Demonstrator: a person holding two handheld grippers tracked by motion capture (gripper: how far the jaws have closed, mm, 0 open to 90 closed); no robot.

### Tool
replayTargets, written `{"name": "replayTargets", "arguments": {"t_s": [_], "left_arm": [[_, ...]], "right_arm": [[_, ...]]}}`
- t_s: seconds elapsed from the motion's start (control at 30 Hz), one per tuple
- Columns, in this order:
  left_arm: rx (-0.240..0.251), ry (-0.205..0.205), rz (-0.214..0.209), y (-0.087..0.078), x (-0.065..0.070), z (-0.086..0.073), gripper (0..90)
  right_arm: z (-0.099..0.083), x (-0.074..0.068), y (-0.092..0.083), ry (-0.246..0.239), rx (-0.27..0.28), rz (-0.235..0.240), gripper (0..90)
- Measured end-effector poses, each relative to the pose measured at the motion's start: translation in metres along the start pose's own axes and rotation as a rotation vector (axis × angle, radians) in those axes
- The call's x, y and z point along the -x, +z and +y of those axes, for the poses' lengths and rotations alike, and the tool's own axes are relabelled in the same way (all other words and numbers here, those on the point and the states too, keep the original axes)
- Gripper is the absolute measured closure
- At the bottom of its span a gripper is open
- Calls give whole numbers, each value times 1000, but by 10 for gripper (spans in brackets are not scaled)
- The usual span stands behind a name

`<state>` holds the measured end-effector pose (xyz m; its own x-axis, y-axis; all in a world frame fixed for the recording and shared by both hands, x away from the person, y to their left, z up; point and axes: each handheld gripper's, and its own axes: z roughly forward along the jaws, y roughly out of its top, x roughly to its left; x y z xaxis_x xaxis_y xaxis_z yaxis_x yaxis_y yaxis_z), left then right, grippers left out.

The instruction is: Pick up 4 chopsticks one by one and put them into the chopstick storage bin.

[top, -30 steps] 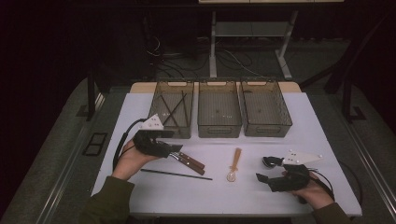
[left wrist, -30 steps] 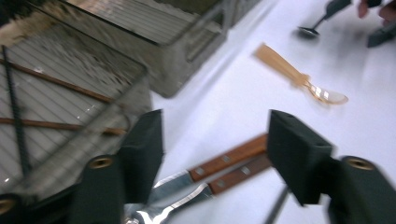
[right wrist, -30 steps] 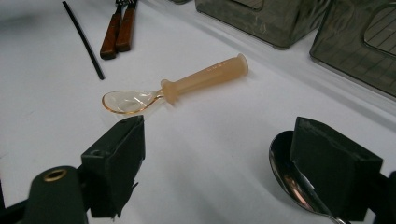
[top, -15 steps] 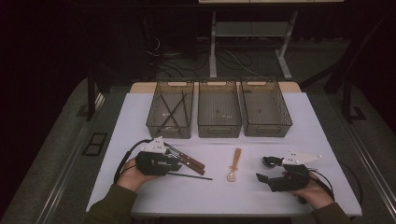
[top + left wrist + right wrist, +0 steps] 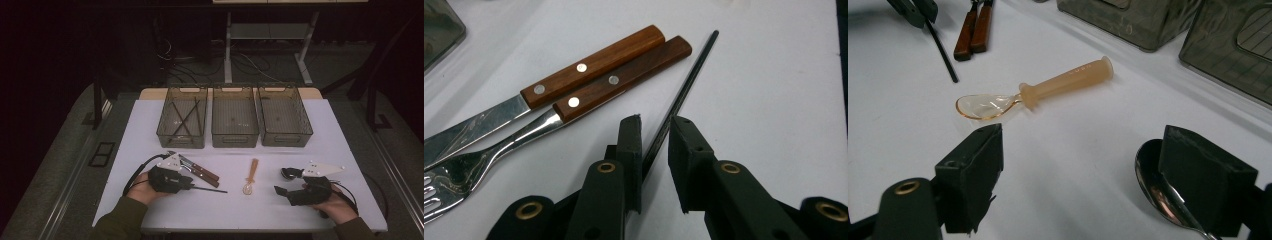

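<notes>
White table (image 5: pixel 165 120) under everything; three mesh bins (image 5: pixel 234 122) along its far edge, dark sticks inside the leftmost. Left gripper (image 5: pixel 655 131) low at the table's near left, jaws just closing, narrowed around a black chopstick (image 5: pixel 685 85) flat on the table, a sliver of gap visible beside each pad. Just beside: wood-handled knife (image 5: pixel 594 65) and fork (image 5: pixel 619 82). Right gripper (image 5: pixel 1080 155) spread wide, metal spoon (image 5: pixel 1158 192) against one jaw. Amber plastic spoon (image 5: pixel 1048 90) mid-table.

Left gripper (image 5: pixel 655 131) sank onto table; jaws closing — chopstick (image 5: pixel 684 87) between.
</notes>
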<state>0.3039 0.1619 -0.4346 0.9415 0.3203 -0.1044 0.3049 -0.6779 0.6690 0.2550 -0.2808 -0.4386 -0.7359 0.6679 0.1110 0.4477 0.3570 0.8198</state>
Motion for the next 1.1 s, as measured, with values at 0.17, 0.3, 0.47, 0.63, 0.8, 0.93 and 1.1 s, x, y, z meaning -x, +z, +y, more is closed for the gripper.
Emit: {"name": "replayTargets", "arguments": {"t_s": [0.17, 0.3, 0.47, 0.63, 0.8, 0.93, 1.1], "left_arm": [[-23, 2, -5, 4, -1, -4, 753], [-16, 10, -17, 4, -3, -6, 774], [-13, 40, -7, 5, -2, -7, 794], [-14, 56, -27, 4, -2, -8, 815], [-22, 81, -63, 4, 3, -8, 846], [-30, 104, -68, 5, 6, -7, 854], [-33, 112, -68, 5, 8, -6, 855]], "right_arm": [[0, 0, 0, 0, -1, 0, 180], [0, 0, 0, -1, -1, 0, 180], [0, 0, 0, 1, -3, 2, 180], [0, 0, 1, 1, -5, 1, 180], [0, 1, 0, 3, -4, -1, 180], [0, 1, 1, 4, -5, 0, 180], [0, 1, 0, 4, -2, -1, 180]]}}
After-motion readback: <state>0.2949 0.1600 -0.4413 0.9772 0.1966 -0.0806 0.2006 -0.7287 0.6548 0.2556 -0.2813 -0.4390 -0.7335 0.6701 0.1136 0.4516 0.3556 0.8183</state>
